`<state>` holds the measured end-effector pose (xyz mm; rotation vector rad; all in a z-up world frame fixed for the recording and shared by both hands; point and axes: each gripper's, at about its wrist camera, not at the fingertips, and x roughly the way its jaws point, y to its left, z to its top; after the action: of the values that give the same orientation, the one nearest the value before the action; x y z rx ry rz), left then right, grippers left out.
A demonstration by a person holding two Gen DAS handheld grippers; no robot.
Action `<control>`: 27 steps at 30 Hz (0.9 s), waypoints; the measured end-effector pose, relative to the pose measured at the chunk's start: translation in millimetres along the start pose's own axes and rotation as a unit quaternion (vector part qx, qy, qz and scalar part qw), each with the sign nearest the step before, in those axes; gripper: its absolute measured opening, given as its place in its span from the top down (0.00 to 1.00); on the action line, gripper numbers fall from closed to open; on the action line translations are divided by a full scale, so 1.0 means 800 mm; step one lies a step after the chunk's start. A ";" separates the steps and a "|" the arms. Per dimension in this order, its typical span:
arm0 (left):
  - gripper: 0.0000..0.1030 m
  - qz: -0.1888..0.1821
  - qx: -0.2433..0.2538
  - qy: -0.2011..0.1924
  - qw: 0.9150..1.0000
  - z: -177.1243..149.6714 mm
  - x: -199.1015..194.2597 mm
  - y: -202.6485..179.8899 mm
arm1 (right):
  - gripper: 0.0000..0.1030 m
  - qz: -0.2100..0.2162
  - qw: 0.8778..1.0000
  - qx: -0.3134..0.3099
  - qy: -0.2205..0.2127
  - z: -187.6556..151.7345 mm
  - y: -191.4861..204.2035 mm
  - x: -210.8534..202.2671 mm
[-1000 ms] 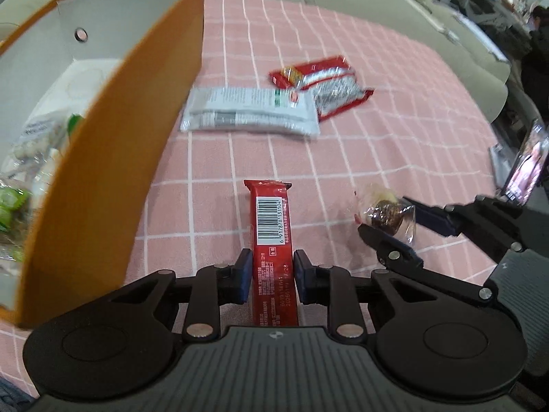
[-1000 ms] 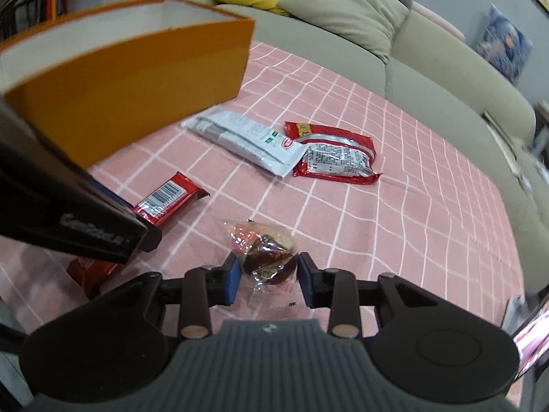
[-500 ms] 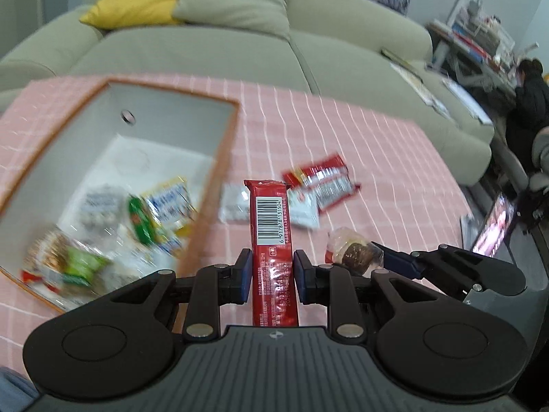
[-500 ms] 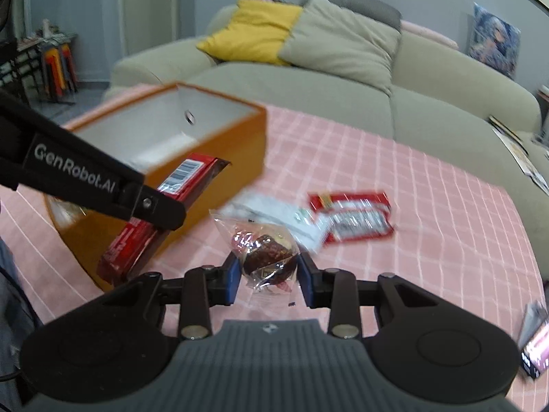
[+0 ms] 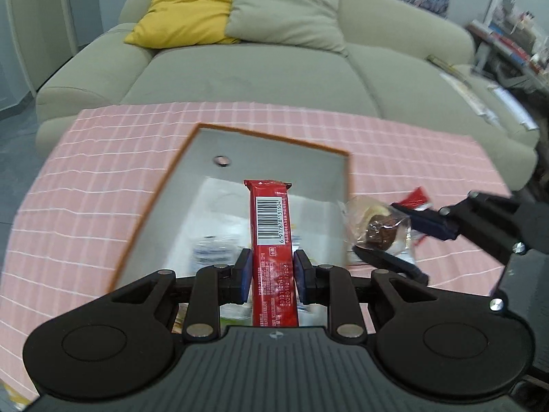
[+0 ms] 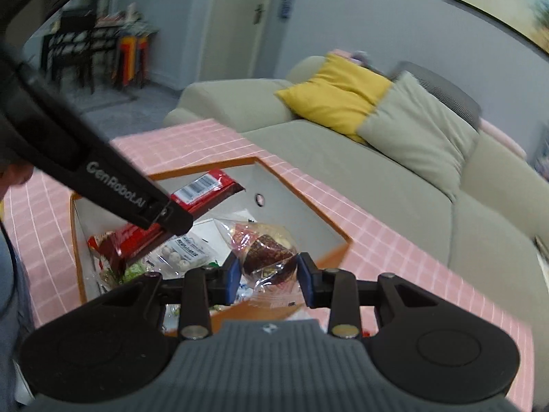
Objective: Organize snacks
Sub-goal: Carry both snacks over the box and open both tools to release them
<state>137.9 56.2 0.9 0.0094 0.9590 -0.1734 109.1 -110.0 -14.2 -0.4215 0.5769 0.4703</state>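
My left gripper (image 5: 271, 271) is shut on a red snack bar (image 5: 271, 223) with a barcode and holds it above the open orange box (image 5: 164, 185), whose white inside holds several snack packets. My right gripper (image 6: 269, 274) is shut on a clear-wrapped brown pastry (image 6: 269, 252) and holds it over the box's near right edge (image 6: 329, 257). In the left wrist view the right gripper (image 5: 394, 237) with the pastry (image 5: 377, 230) is at the box's right wall. In the right wrist view the left gripper's finger (image 6: 137, 206) holds the red bar (image 6: 202, 192) over the box.
The box sits on a pink checked tablecloth (image 5: 85, 171). A grey-green sofa (image 5: 257, 68) with a yellow cushion (image 5: 182, 10) stands behind the table. A red packet (image 5: 417, 197) lies on the cloth right of the box, partly hidden.
Both grippers have lifted their snacks from the tablecloth and moved left, over the open box. Both stayed shut on their items.
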 end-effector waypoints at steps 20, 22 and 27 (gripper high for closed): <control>0.73 0.011 0.041 0.120 0.992 0.005 0.129 0.037 | 0.69 0.048 0.967 -0.203 0.146 0.011 0.044 0.154; 0.73 0.012 0.041 0.131 0.990 0.002 0.138 0.038 | 0.69 0.051 0.965 -0.207 0.156 0.007 0.045 0.162; 0.73 0.016 0.047 0.153 0.987 -0.005 0.153 0.038 | 0.68 0.056 0.962 -0.204 0.171 0.000 0.043 0.175</control>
<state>208.4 69.1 -103.1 0.1412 1.2553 -0.1897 194.6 -39.9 -107.3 -0.8790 0.8446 0.6327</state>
